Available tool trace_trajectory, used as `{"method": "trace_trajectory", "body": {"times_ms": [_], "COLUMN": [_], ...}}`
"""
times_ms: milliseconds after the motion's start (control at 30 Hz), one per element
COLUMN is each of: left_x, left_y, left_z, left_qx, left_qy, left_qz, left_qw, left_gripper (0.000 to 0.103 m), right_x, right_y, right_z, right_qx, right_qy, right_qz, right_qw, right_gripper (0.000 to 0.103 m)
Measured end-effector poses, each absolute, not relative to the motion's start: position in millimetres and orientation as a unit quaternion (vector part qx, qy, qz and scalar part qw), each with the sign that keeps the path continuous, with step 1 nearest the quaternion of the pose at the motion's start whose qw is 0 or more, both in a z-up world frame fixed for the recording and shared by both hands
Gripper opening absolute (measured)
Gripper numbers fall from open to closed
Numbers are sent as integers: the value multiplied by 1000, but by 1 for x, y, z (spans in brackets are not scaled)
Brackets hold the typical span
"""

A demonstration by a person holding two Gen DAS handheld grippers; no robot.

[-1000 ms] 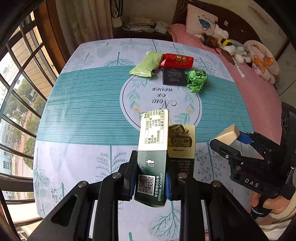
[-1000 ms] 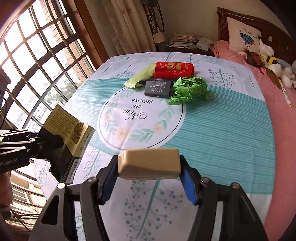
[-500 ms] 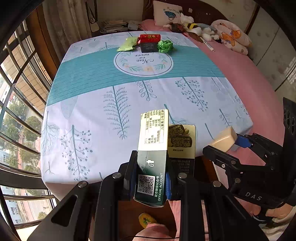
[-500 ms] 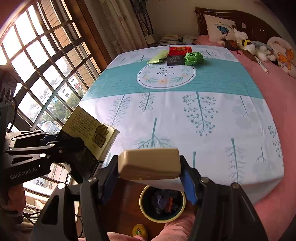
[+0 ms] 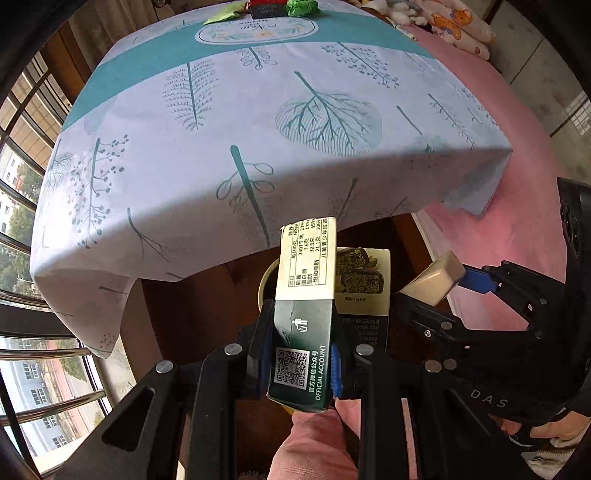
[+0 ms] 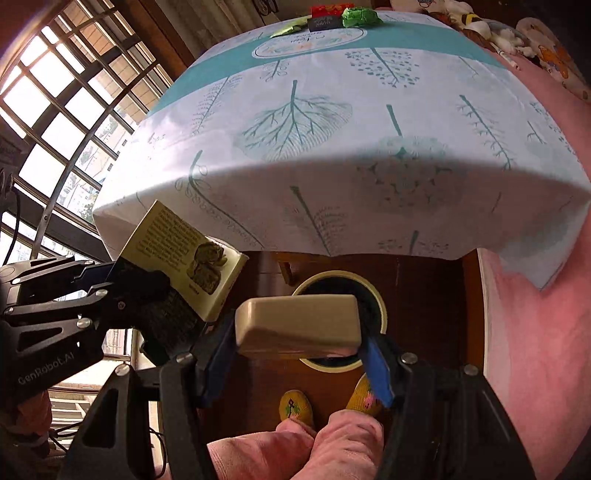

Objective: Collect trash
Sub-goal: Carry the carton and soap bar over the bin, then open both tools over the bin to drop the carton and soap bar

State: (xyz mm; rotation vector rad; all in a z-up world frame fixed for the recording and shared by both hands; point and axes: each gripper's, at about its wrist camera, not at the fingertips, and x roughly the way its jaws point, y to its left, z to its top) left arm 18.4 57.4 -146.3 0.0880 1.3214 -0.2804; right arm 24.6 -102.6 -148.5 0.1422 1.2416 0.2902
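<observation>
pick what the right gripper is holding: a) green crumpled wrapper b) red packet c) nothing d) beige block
d, the right gripper is clamped on the beige block above the bin, while the green wrapper and red packet lie far off on the table.

**Bin mouth sitting open under two loaded grippers**

The round bin (image 6: 380,295) is sitting on bare floor below the tablecloth's (image 5: 258,147) hanging edge, its mouth lying unblocked. The snack box (image 5: 306,295) and beige block (image 6: 299,325) are crowding the air just above it. Slippered feet (image 6: 295,406) are standing just behind the bin, and the pink bed (image 6: 535,332) is closing off the right side.
</observation>
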Motion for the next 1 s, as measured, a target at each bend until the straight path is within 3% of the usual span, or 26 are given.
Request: {"method": "trace_trajectory", "body": {"times_ms": [333, 400, 467, 533, 633, 700, 1000], "left_x": [29, 33, 36, 38, 38, 37, 35], "left_y": [45, 46, 45, 48, 54, 61, 80], "left_z": [-265, -278, -288, -293, -301, -304, -291], "left_qx": [36, 35, 34, 29, 26, 21, -5], "left_qy": [641, 639, 635, 633, 635, 636, 634], "left_qz": [-100, -99, -100, -103, -96, -84, -36], "left_qw": [760, 762, 765, 767, 766, 767, 772], "left_gripper": [24, 29, 60, 77, 85, 91, 91], "right_x": [34, 38, 42, 46, 55, 56, 56], "right_y": [-106, -104, -101, -99, -97, -93, -94], "right_z": [-277, -294, -305, -315, -327, -329, -316], "right_qx": [47, 40, 32, 27, 26, 14, 18], "right_qy": [624, 624, 620, 619, 627, 625, 615], "right_qz": [132, 135, 138, 139, 138, 136, 125], "right_qw": [769, 769, 771, 773, 766, 769, 778], "right_gripper": [63, 63, 63, 63, 65, 72, 75]}}
